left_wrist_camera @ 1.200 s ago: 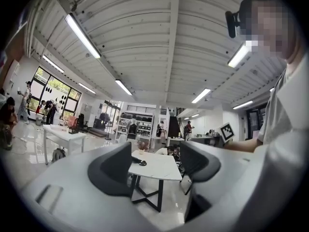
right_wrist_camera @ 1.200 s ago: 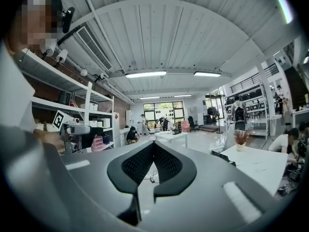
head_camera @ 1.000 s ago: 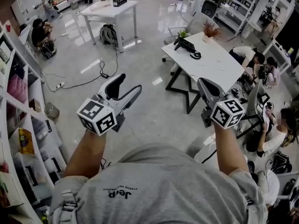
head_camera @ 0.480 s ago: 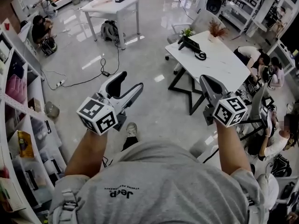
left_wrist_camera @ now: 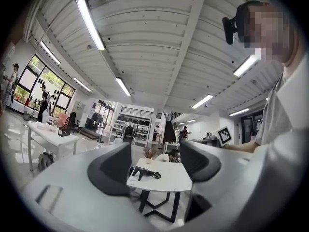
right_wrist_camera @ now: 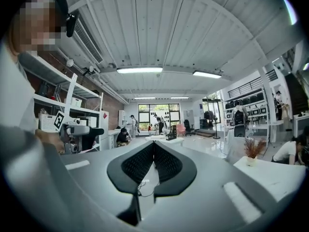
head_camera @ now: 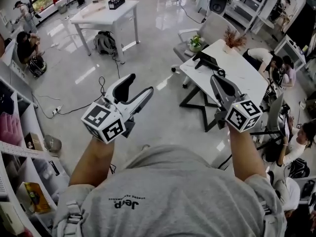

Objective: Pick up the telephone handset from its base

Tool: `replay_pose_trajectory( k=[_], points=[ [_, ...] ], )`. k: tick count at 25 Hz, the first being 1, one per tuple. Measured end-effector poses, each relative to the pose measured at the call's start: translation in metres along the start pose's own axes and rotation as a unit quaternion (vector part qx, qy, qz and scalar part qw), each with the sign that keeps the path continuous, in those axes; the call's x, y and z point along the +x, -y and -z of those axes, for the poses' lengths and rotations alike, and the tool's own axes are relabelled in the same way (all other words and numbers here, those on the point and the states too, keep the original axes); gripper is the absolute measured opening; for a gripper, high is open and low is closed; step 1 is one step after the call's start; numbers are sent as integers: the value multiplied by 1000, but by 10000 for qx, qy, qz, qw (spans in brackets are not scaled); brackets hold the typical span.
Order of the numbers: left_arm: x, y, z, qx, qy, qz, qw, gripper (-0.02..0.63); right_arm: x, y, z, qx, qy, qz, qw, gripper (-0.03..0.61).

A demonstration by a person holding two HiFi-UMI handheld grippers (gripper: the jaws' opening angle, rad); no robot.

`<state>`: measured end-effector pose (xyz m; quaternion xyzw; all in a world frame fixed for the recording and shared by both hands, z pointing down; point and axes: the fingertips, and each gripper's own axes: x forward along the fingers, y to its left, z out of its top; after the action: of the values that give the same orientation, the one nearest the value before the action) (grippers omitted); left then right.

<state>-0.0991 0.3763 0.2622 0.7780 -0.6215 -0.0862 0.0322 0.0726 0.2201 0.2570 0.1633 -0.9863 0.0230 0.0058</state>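
The task is at its approach step; nothing is grasped yet, and both grippers hang in the air over open floor, well apart from the telephone (head_camera: 206,61). The telephone sits on the white table (head_camera: 244,80) at about one o'clock from the person, near the table's far end beside a small potted plant (head_camera: 196,43); the handset looks to be on its base, though it is too small to tell for sure.

The left gripper (head_camera: 136,90) has its jaws spread wide with nothing between the pads; in the left gripper view the table and the dark telephone show far off through the gap, at about six o'clock in the opening. The right gripper (head_camera: 219,83) points toward twelve o'clock, its jaws pressed together on nothing; the right gripper view shows the two ribbed pads meeting, with only the distant room beyond them.

As I judge it, the next move calls for walking toward one o'clock until the table is within reach; then lowering an open gripper over the handset, jaws set across its narrow middle; the right one must open first if it is to take it.
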Motion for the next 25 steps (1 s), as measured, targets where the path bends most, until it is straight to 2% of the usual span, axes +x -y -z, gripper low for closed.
replay_pose_trajectory(
  k=[7,14,19,25],
  points=[
    [38,-86,-16,-8,-165,283,9995,344,97,22,-19,11,81,139,9999,5],
    [76,-153,-11,-233,-268,190,9992,344,162,64,-7,116,-127,192,9997,5],
    [133,-176,3,-233,-320,61,9992,344,198,125,3,175,-136,41,9997,5],
    [233,-208,7,-203,-258,-328,9989,344,254,223,-7,42,-58,-370,9993,5]
  ],
)
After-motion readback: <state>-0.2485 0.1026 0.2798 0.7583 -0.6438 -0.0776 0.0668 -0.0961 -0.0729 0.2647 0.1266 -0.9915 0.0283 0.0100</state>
